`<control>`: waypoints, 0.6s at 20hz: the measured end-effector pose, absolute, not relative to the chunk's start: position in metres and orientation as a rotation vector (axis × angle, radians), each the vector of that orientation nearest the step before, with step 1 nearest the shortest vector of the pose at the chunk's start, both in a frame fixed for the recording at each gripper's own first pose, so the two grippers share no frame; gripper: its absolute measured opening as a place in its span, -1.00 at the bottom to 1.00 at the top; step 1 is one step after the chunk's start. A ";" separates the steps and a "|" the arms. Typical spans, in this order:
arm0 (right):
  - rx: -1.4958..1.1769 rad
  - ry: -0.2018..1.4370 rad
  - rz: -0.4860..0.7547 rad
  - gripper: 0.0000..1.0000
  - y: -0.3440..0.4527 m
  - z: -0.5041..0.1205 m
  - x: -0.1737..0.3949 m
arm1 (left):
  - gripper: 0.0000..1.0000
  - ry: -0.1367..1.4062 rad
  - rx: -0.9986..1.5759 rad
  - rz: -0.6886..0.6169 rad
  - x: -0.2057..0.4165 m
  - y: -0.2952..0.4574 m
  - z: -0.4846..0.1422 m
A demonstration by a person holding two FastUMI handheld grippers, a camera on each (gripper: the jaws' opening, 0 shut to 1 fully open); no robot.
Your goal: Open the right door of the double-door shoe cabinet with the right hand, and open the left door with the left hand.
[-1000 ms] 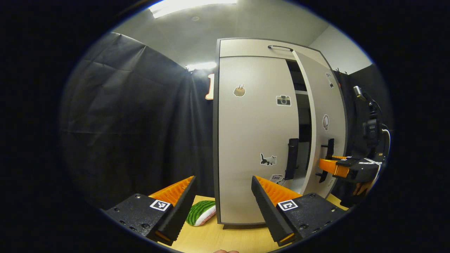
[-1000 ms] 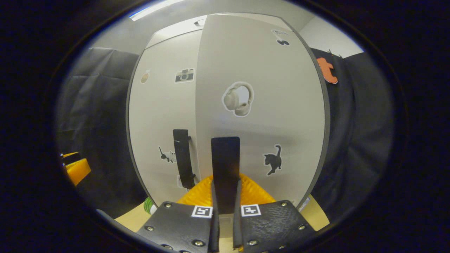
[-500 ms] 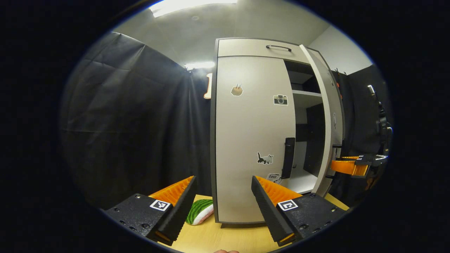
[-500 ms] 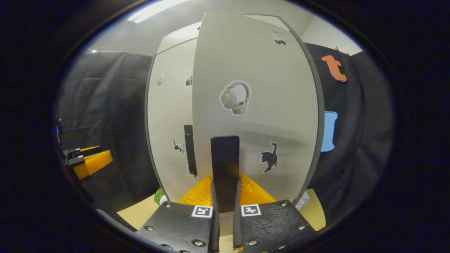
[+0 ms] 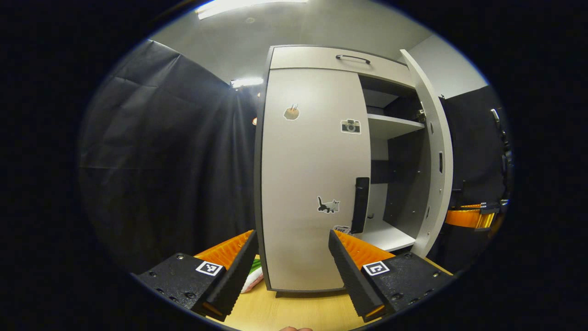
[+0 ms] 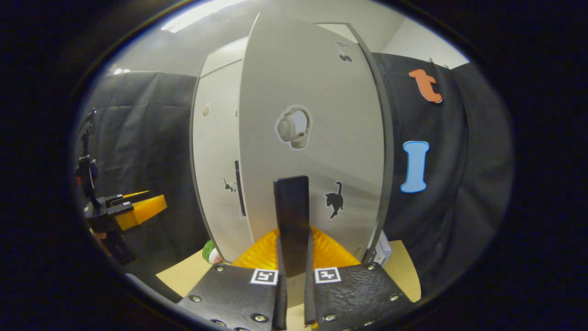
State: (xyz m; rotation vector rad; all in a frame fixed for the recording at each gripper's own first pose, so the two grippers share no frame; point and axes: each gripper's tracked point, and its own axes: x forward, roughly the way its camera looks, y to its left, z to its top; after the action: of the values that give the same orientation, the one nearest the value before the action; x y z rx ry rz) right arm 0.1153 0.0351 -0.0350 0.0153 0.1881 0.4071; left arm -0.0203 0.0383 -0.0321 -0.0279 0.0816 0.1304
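Observation:
The shoe cabinet stands on the table in the left gripper view. Its left door [image 5: 312, 184] is closed, and the black handle [image 5: 361, 204] sits at its right edge. The right door [image 5: 434, 151] is swung wide, baring the shelves [image 5: 395, 126]. My left gripper [image 5: 290, 235] hangs open in front of the left door, touching nothing. In the right gripper view, my right gripper [image 6: 294, 239] is shut on the right door's black handle [image 6: 292, 207]. The right door [image 6: 312, 115] faces me, and the left door [image 6: 216, 161] lies behind it.
A closed drawer [image 5: 330, 57] with a thin handle tops the cabinet. A green plush [image 5: 251, 271] lies on the wooden table [image 5: 285, 312] by the cabinet's left foot. A small box [image 6: 383, 250] rests near the right door's lower corner. Black cloth walls surround the booth.
The right door has swung much further open, with my right gripper still clamped on its handle. My left gripper has drifted so the left door sits more centred ahead.

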 end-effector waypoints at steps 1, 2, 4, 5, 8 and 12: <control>0.023 0.188 0.393 -0.70 0.032 -0.035 0.114 | 0.90 0.080 -0.025 0.119 -0.019 0.035 -0.032; 0.026 0.186 0.375 -0.70 0.028 -0.034 0.113 | 0.90 0.081 -0.022 0.111 -0.018 0.031 -0.033; 0.029 0.183 0.328 -0.71 0.020 -0.035 0.113 | 0.90 0.088 -0.023 0.088 -0.016 0.023 -0.035; 0.039 0.185 0.305 -0.72 0.016 -0.035 0.114 | 0.90 0.091 -0.027 0.076 -0.015 0.018 -0.036; 0.082 0.188 0.232 -0.72 0.007 -0.035 0.111 | 0.90 0.101 -0.040 0.036 -0.014 0.003 -0.039; 0.114 0.180 0.171 -0.73 -0.002 -0.034 0.110 | 0.90 0.110 -0.039 -0.016 -0.014 -0.017 -0.042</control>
State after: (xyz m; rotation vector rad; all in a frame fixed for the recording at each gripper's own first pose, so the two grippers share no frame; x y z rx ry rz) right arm 0.1100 -0.0023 -0.0342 0.1140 0.1800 0.1710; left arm -0.0137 -0.0174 -0.0418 -0.0394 0.1098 -0.0163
